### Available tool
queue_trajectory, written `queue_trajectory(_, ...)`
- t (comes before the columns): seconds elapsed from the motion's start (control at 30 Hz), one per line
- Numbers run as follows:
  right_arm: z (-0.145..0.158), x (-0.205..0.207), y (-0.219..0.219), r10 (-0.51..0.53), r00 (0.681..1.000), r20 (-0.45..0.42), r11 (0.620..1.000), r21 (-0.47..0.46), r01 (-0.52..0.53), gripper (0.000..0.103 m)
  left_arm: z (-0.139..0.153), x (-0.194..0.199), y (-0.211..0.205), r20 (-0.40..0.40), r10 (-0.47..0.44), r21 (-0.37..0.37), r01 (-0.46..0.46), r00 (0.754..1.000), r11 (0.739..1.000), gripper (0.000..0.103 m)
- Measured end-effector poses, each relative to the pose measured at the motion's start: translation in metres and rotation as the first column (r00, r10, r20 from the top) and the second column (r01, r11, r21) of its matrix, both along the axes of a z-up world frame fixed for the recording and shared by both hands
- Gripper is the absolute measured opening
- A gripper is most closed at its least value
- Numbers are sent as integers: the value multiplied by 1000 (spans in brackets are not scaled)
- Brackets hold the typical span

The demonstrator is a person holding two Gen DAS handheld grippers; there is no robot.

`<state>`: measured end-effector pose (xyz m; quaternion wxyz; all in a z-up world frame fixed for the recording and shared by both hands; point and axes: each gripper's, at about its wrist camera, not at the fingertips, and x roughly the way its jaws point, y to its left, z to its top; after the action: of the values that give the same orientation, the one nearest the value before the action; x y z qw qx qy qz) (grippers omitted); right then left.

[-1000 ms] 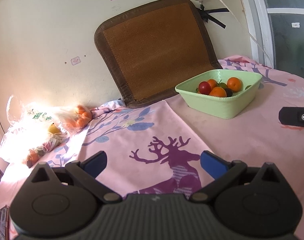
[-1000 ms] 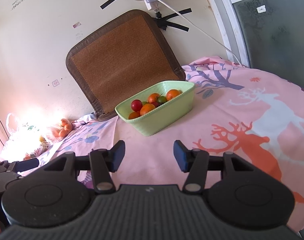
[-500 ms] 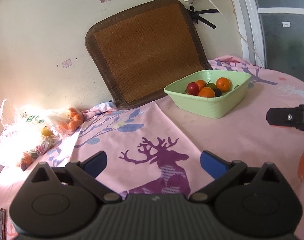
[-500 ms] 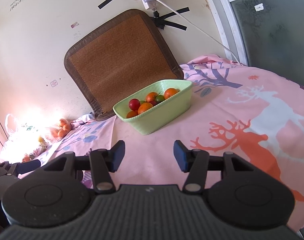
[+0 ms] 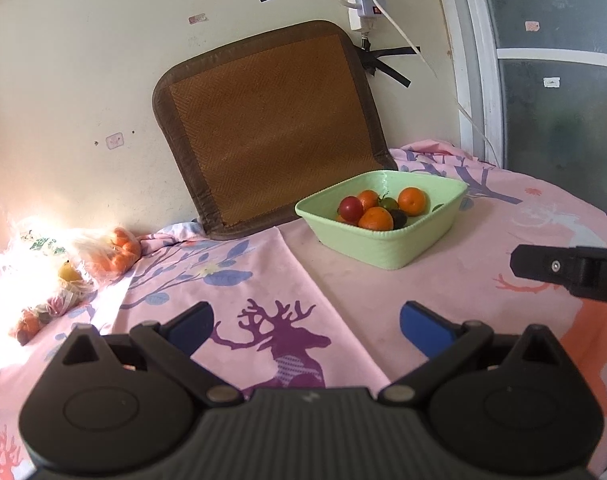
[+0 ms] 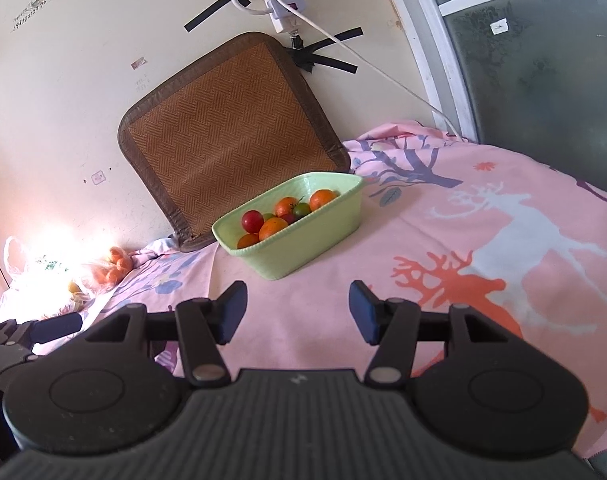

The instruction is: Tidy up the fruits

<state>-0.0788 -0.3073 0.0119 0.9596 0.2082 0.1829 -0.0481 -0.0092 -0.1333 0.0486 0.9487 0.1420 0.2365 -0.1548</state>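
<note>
Bright daylight, sharp overall, blows out the plastic bags (image 5: 35,264) at left (fisheye bends the edges).

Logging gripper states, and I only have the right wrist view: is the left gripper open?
Observer: Yes, the left gripper is open, with nothing between its blue fingers.
Operator: What lies under it?
Observer: A purple deer print on the pink cloth.
Operator: Any fruit besides the bagged oranges I can see?
Observer: Yes, a small orange fruit in plastic, nearer the camera than the bagged oranges.
</note>
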Motion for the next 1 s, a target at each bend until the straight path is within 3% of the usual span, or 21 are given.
queue_trajectory(1.0,1,-7,-4,-11,1000,1,1000,2,11,59,-7,9,-2,-66,50,14,-50,997,999,103)
